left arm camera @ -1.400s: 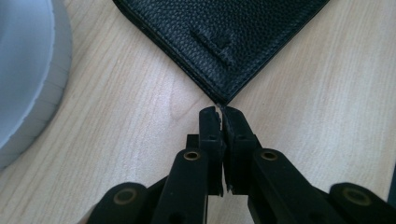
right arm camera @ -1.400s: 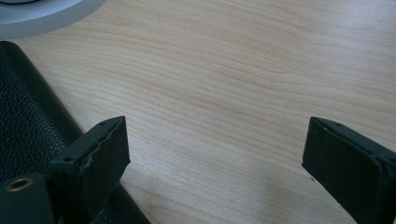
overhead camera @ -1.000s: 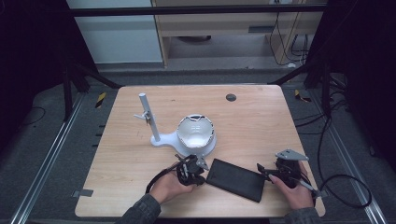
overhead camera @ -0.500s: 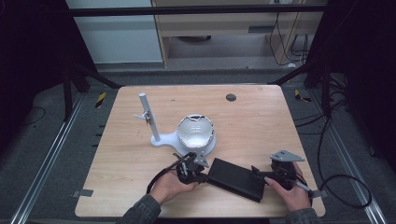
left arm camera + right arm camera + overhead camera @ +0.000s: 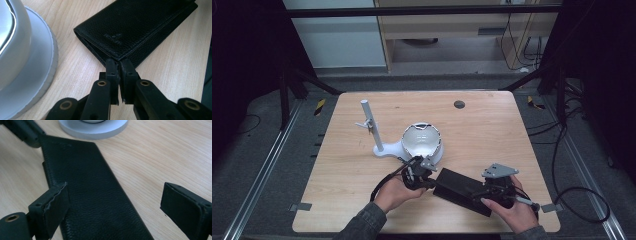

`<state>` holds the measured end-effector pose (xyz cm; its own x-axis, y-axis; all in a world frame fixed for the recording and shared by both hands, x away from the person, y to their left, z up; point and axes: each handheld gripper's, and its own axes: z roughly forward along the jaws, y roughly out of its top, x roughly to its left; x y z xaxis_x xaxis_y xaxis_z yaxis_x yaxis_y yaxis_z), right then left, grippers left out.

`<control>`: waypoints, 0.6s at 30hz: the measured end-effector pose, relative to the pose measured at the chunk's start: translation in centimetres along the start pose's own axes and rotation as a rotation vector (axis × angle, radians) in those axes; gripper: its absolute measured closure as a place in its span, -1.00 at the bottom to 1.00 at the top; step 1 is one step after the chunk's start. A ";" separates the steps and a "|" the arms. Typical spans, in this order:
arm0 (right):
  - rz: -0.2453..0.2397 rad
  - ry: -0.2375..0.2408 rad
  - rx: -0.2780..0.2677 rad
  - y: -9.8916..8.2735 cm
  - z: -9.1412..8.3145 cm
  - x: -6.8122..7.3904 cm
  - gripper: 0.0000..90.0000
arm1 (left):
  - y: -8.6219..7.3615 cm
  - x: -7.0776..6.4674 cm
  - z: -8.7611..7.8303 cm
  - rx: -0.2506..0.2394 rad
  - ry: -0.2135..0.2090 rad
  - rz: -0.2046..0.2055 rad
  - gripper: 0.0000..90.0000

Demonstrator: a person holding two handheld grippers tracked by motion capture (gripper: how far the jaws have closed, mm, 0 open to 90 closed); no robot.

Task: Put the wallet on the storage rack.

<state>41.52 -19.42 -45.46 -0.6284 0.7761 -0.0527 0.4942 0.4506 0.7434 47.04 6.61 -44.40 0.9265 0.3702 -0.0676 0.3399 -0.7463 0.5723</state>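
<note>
High view: a pale wooden bench (image 5: 492, 125) is seen on grey flooring. The black wallet (image 5: 462, 191) lies near the front edge, its corner pinched by the left claw (image 5: 119, 65); the right claw (image 5: 112, 202) is spread wide above it.

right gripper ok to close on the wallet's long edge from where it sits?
Probably yes: the right gripper is open with the black wallet between its jaws, nothing between. The left gripper pinches the far corner.

Wallet (image 5: 464, 191) on table (image 5: 492, 135), just before bowl stand (image 5: 422, 142).
</note>
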 end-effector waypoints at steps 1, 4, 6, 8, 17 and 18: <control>-0.009 0.002 0.009 0.1 0.0 0.2 -0.81 | 0.1 0.0 -0.1 0.000 0.001 0.000 0.91; -0.030 0.018 0.027 0.4 0.0 0.7 -0.84 | 0.3 0.2 -0.1 0.002 -0.001 -0.008 0.91; -0.051 0.032 0.040 0.5 0.0 0.9 -0.85 | 0.4 0.3 -0.2 0.001 -0.006 -0.012 0.91; -0.062 0.035 0.056 0.6 0.1 1.1 -0.81 | 0.5 0.3 -0.2 0.010 -0.006 -0.011 0.91; -0.132 0.036 0.127 1.0 1.0 2.6 -0.72 | 1.5 0.6 -0.8 0.019 0.007 -0.008 0.91; -0.141 0.036 0.137 1.0 1.1 2.7 -0.71 | 1.5 0.6 -0.8 0.017 0.007 -0.009 0.91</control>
<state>40.96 -16.35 -45.58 -0.7170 0.6861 -0.1237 0.4758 0.6112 0.6325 48.03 6.16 -42.89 0.9222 0.3808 -0.0667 0.3509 -0.7521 0.5579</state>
